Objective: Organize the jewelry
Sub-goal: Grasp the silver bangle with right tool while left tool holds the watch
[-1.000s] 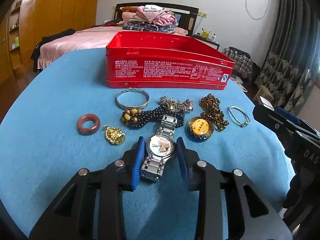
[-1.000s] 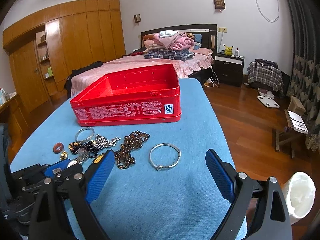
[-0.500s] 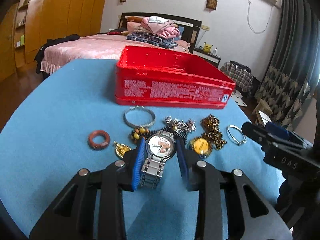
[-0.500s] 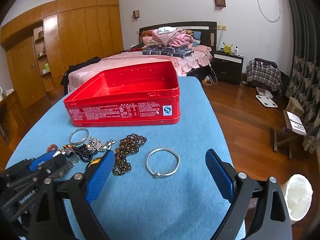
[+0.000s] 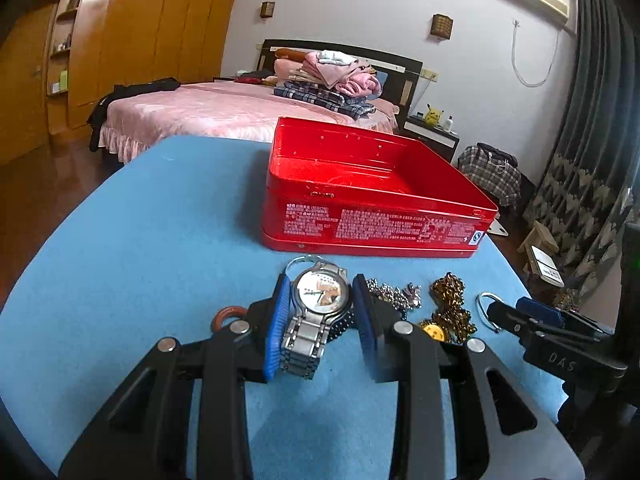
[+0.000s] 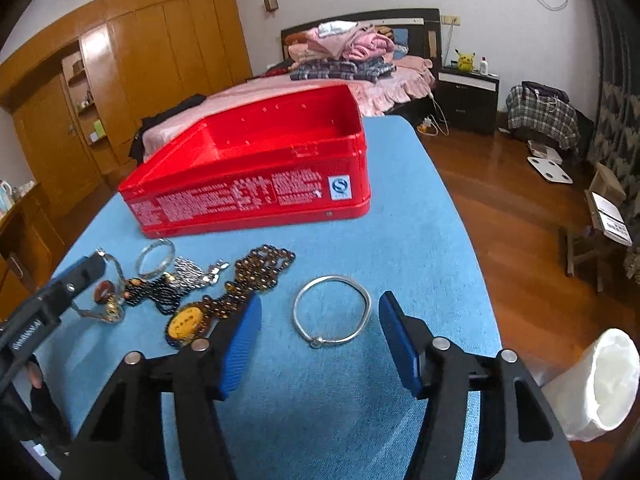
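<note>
My left gripper (image 5: 320,300) is shut on a silver wristwatch (image 5: 316,308) and holds it lifted above the blue table, in front of the open red tin box (image 5: 376,208). My right gripper (image 6: 320,316) is open, its blue pads either side of a thin silver bangle (image 6: 332,308) that lies on the cloth. On the table lie a brown bead necklace with a yellow pendant (image 6: 240,284), a black bead bracelet (image 6: 156,296), a silver chain (image 6: 192,268), a silver bangle (image 6: 156,256) and a red ring (image 5: 228,314). The red box also shows in the right wrist view (image 6: 256,176).
The blue-covered table (image 5: 160,240) drops off to a wooden floor on the right (image 6: 520,220). A white bin (image 6: 596,384) stands beside the table edge. A pink bed (image 5: 208,116) stands behind the table.
My left gripper has lifted the watch off the table and moved toward the red box. My right gripper has moved forward around the thin silver bangle.
</note>
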